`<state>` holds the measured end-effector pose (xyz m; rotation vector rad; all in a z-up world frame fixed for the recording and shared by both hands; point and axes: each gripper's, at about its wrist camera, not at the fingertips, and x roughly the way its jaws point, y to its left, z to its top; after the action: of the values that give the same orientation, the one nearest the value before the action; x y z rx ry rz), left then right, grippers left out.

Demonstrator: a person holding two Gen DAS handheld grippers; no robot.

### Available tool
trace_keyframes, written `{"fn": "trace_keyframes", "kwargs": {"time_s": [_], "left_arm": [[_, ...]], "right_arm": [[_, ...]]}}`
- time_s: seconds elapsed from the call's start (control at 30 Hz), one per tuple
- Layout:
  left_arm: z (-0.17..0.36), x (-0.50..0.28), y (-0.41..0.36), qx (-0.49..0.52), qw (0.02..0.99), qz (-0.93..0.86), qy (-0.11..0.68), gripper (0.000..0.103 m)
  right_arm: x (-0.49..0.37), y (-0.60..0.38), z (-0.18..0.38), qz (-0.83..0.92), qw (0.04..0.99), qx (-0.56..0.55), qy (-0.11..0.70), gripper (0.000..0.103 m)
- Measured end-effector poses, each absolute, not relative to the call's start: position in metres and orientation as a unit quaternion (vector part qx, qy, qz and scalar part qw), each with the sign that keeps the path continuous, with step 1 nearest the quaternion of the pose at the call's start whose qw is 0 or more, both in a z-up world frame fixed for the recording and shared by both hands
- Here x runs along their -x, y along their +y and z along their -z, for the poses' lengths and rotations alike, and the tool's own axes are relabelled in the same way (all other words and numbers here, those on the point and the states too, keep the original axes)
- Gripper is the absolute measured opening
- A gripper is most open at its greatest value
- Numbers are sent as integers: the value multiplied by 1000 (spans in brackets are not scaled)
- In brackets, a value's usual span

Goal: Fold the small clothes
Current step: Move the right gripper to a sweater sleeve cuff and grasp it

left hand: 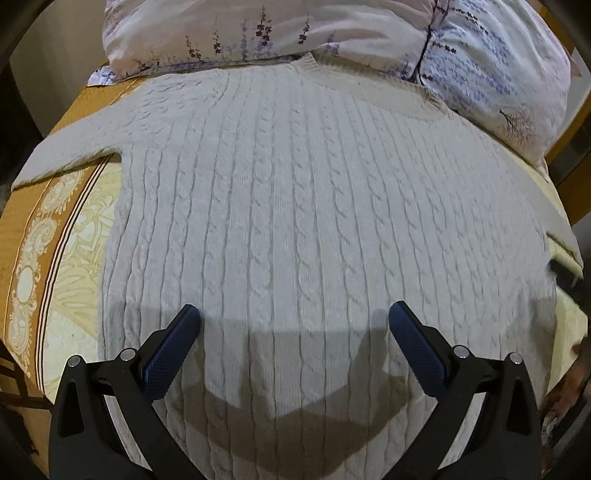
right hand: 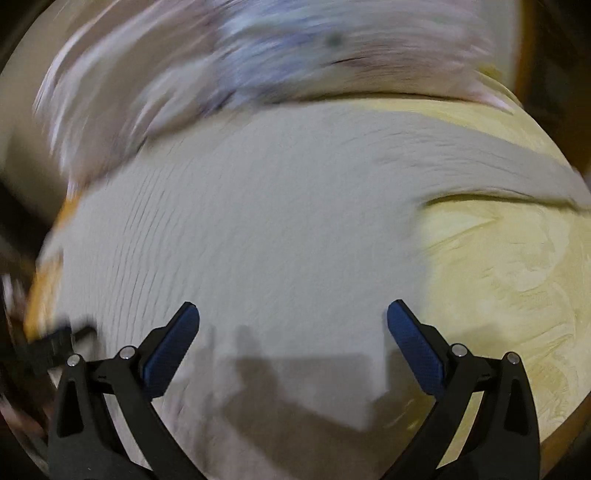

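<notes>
At the far left, one sleeve (left hand: 70, 155) of the sweater (left hand: 314, 206) runs out over the orange-bordered bedspread (left hand: 40, 236). The sweater lies flat and face up on the bed, its cable ribs running from the near hem to the collar (left hand: 310, 62) at the far end, where it touches the flowered pillow (left hand: 258, 33). The long axis thus points straight away from both tools. The left gripper (left hand: 294, 314) hangs above the near middle of the sweater, jaws spread wide and holding nothing; its shadow falls on the knit below. To the right, the other sleeve (right hand: 498, 166) reaches out across the pale yellow bedspread (right hand: 517, 277). The right gripper (right hand: 293, 314) hangs over the sweater's right half, jaws also spread wide and empty; this view is smeared by motion, so the knit detail is lost. Judged from this layout, no fold is yet made, and each sleeve lies nearer the gripper on its own side, the right one being close to the body's right edge (right hand: 421, 258).
</notes>
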<state>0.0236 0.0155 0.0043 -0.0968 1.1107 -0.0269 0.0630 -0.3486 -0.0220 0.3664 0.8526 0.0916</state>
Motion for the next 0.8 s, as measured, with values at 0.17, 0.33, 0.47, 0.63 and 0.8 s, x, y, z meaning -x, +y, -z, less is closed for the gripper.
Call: {"fn": "trace_keyframes", "kwargs": {"time_s": [0.17,0.33,0.47,0.63,0.8], "left_arm": [[-6,-36,13,48,852,20,521,102],[-10,-43,13,58,861,25,504,102],[-13,-47,9,64,867,41,493,102],[-11,-51,6,70,861,40,502,102],[-14,-51,10,77,864,40,496,102]], "right_arm": [[-81,-463,25,20,867,-337,367,86],[-81,-562,42,98,820,-469,312,74],[-82,-599,58,123,791,-523,294,66],[-82,-618,75,122,776,-550,283,44],[-88,-623,77,138,777,-550,273,33]]}}
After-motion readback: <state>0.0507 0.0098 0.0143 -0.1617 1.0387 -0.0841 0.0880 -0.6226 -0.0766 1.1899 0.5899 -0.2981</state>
